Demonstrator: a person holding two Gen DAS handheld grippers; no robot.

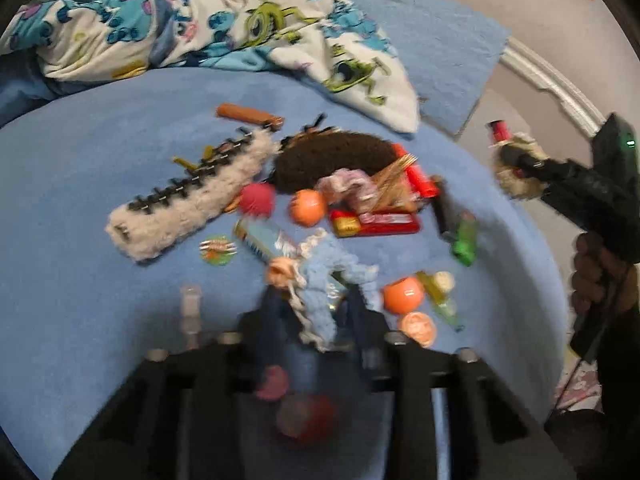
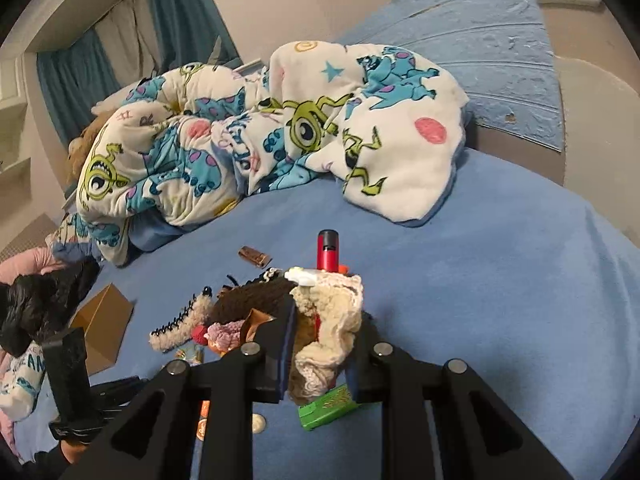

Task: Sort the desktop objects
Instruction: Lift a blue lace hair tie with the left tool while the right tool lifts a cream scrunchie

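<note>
Two hand-held grippers worked over a heap of small objects on a blue bed

We saw the left gripper low over the pile, its fingers closed around a light blue crocheted piece; the view there was blurred. The right gripper, raised off to the right of the heap, had its fingers clamped on a cream knitted bundle with a red tube standing up behind it. On the bed lay a fluffy beige spiral notebook, a dark brown fuzzy pouch, two orange balls, a red sweet wrapper and a green lighter. A cartoon-print blanket was bunched up behind them
</note>
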